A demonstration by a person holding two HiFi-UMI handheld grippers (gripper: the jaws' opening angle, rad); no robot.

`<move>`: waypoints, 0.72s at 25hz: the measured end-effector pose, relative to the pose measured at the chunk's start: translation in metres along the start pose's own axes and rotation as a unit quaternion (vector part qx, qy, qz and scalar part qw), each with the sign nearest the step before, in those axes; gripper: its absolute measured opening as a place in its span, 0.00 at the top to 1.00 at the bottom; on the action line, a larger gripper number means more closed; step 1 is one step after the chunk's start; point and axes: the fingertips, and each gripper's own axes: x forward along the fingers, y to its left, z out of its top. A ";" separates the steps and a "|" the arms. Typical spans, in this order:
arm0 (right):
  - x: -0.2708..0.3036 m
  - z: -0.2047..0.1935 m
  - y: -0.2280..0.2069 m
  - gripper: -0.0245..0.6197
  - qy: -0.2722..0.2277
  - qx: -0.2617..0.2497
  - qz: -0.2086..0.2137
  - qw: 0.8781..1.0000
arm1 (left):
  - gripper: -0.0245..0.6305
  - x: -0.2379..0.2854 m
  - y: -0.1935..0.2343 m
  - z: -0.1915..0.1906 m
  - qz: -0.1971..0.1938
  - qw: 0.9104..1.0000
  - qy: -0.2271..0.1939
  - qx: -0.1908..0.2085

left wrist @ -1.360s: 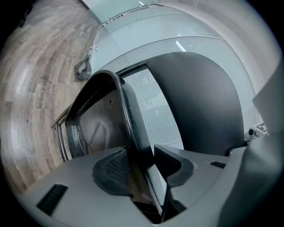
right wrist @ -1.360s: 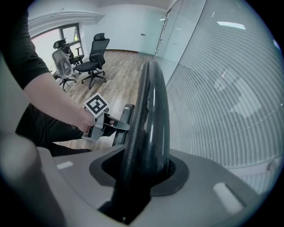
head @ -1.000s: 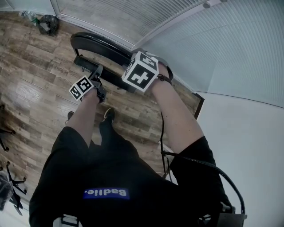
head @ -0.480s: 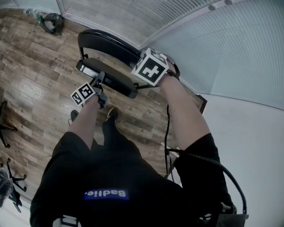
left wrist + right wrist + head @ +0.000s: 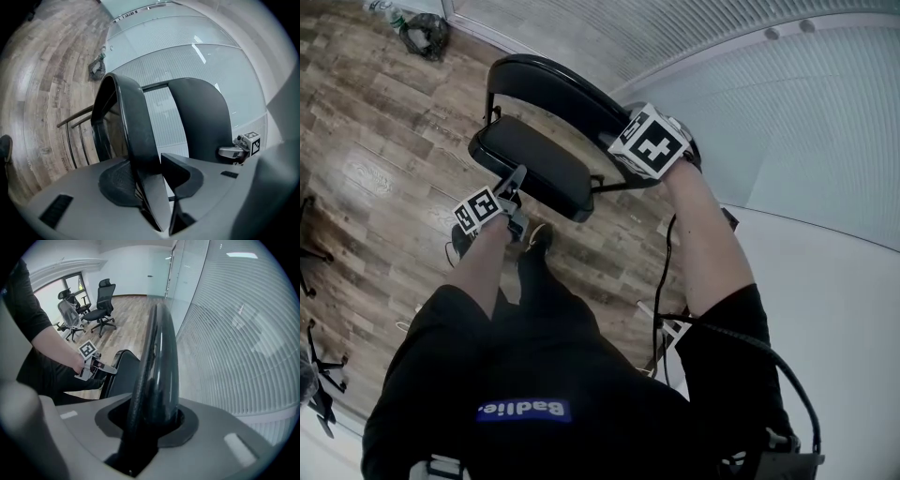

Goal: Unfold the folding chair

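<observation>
item: black folding chair point(image 5: 534, 169), stands on wood floor point(image 5: 366, 150) beside frosted glass wall point(image 5: 787, 122); seat point(image 5: 133, 126) angled out fr. backrest point(image 5: 567, 84), i.e. partly opened. left gripper point(image 5: 517, 180): fingers point(image 5: 179, 179) pinching seat's front edge, approx. level; right gripper point(image 5: 628, 142): fingers point(image 5: 186, 426) clamped on backrest's top rim, pointing steeply down. bkgd: office chairs point(image 5: 101, 310) further down the room, dark bag point(image 5: 427, 36) on floor by the wall.

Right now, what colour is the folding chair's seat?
Black. The seat shows best in the head view.
</observation>
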 end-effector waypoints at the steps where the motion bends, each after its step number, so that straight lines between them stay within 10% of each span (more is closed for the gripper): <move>1: 0.001 0.000 0.000 0.76 -0.001 0.001 0.002 1.000 | 0.75 -0.004 0.004 -0.001 0.001 1.000 0.001 -0.004; 18: 0.007 0.002 0.019 0.76 -0.004 -0.001 0.009 1.000 | 0.75 -0.036 0.034 -0.013 -0.007 1.000 0.003 -0.026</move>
